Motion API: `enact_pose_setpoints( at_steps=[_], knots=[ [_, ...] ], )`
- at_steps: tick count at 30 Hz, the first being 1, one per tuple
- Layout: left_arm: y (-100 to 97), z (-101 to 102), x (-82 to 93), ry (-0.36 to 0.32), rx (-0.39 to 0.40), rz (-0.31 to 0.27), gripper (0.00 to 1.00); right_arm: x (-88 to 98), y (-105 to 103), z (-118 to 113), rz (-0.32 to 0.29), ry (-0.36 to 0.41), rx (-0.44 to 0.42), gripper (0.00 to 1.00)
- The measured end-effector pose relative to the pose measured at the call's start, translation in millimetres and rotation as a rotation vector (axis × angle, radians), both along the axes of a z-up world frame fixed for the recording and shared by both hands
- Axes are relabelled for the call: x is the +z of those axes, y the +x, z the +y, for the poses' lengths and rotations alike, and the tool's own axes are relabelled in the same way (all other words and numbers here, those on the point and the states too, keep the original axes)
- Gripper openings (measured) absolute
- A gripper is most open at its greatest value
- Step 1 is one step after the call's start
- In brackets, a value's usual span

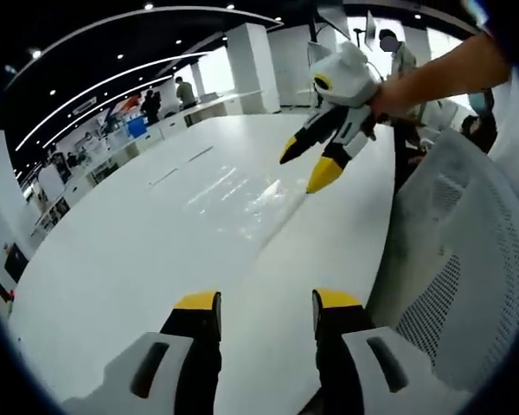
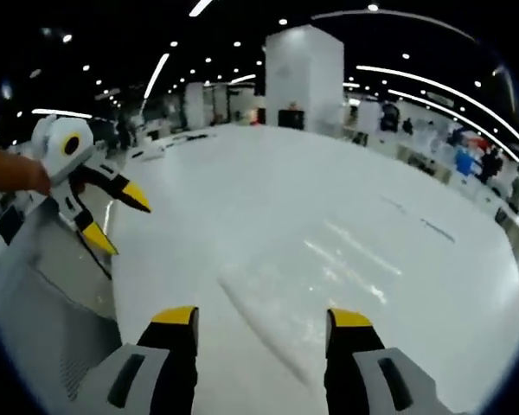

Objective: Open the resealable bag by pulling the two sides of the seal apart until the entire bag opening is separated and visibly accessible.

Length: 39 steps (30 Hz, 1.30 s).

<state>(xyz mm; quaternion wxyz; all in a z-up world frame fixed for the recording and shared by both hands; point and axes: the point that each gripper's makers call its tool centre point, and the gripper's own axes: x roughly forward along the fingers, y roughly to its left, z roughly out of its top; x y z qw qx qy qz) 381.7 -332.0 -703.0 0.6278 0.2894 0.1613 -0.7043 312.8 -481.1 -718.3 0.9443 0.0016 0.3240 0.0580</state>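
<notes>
In the left gripper view, the left gripper point(image 1: 264, 304) rises from the near edge with its two yellow-tipped jaws spread apart and nothing between them, hovering over the white counter point(image 1: 121, 251). Out on the counter, ahead of those jaws toward the middle, lies the resealable bag point(image 1: 238, 194), a clear, glossy sheet lying flat, hard to make out against the white surface; its seal cannot be told from here. No print or label on it can be read. Farther right and beyond the bag, the right gripper point(image 1: 303, 166) comes in from the upper right, held by a person's hand point(image 1: 389, 97), its yellow tips parted and empty, above the counter and apart from the bag. At the far right stands a white mesh chair point(image 1: 467, 251) just beside the counter's edge.

In the right gripper view, the left gripper point(image 2: 114, 220) appears at the left, held by a hand point(image 2: 17, 177), its jaws spread and holding nothing. Below it is the mesh chair back point(image 2: 43, 328). Right of that, the right gripper point(image 2: 264, 318) rises from the near edge, jaws released and empty. The bag point(image 2: 303, 285) lies flat on the counter point(image 2: 242, 181) just ahead of these jaws, shining under the ceiling lights. Far behind stands a white pillar point(image 2: 304, 78); no signs in the room are legible.
</notes>
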Motion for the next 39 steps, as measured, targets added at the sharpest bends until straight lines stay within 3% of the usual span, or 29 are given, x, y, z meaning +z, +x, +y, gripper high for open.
enact_pose_setpoints(
  at_steps=[3,15,22,27,31,35,36,39],
  knots=[
    [0.3,-0.9,0.5,-0.006,0.008,0.012,0.43,2.1,-6.1,-0.9,-0.009,0.015,-0.041,0.68],
    [5.6,8.4,-5.0,-0.003,0.083,0.096,0.74,11.7,-26.7,5.7,-0.088,0.065,-0.189,0.9],
    [1.7,3.9,6.4,-0.079,0.131,0.173,0.87,16.4,-44.5,12.2,-0.14,0.087,-0.281,0.95],
    [3.6,4.5,10.2,-0.088,0.144,0.155,0.9,18.0,-54.5,13.8,-0.151,0.104,-0.328,0.96],
    [1.1,12.3,2.6,-0.067,0.136,0.123,0.91,22.4,-57.5,19.2,-0.164,0.097,-0.367,0.95],
    [-0.7,15.7,-9.7,-0.063,0.166,0.168,0.9,19.7,-54.3,24.9,-0.165,-0.011,-0.301,0.96],
    [-2.3,18.3,-14.5,-0.032,0.159,0.158,0.89,19.4,-52.7,26.4,-0.167,0.004,-0.302,0.96],
    [-2.9,14.2,-12.1,-0.064,0.13,0.103,0.86,18.4,-51.9,27.7,-0.174,0.033,-0.297,0.96]
  ],
)
